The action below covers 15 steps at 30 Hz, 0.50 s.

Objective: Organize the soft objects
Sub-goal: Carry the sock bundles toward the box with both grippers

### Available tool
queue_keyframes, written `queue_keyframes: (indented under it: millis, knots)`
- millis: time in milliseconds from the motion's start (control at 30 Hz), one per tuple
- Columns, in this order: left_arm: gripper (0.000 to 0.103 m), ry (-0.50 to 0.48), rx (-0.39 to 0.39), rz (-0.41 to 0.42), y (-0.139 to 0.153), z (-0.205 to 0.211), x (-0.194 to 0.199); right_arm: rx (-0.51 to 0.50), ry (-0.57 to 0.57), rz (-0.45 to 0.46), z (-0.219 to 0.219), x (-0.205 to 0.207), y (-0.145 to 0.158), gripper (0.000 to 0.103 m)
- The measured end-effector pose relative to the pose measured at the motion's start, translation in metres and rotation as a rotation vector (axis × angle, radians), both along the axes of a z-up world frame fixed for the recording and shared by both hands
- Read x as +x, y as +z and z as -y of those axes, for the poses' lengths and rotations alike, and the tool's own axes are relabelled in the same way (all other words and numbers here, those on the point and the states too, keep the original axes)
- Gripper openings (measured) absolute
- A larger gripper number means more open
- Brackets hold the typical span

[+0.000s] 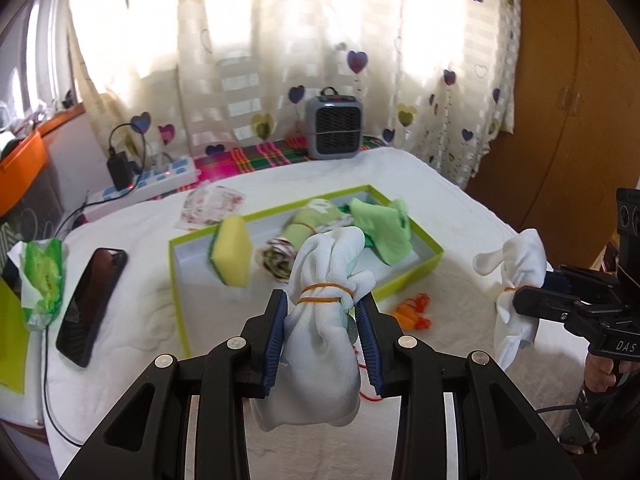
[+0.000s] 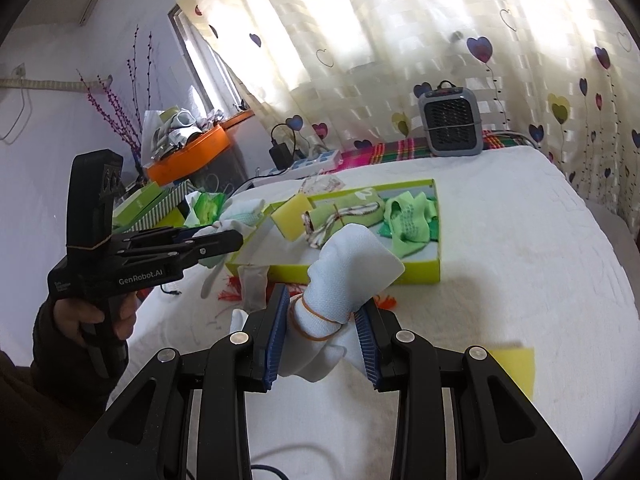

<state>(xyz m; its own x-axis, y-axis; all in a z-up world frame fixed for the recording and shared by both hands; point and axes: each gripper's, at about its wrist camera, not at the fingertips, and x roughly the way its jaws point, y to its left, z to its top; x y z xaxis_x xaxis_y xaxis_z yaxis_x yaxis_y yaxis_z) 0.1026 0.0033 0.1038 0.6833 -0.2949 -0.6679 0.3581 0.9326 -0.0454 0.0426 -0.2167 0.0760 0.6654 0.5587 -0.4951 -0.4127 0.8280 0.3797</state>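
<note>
My left gripper is shut on a white sock bundle bound with an orange rubber band, held above the white bed. My right gripper is shut on a second white sock bundle with a rubber band; it also shows in the left wrist view. Beyond both lies a lime-green box holding a yellow sponge, a rolled green cloth and green socks. The box also shows in the right wrist view, with my left gripper at its left.
An orange tassel lies on the bed by the box. A phone and a green tissue pack lie at left. A grey heater and a power strip stand at the back. Another yellow sponge lies near right.
</note>
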Motion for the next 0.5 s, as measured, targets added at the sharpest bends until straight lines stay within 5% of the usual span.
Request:
queue_keyframes:
  millis: [500]
  knots:
    - [0.033,0.114,-0.041,-0.039,-0.008,-0.033,0.043,-0.084,0.002,-0.004,-0.029,0.053,0.012,0.034]
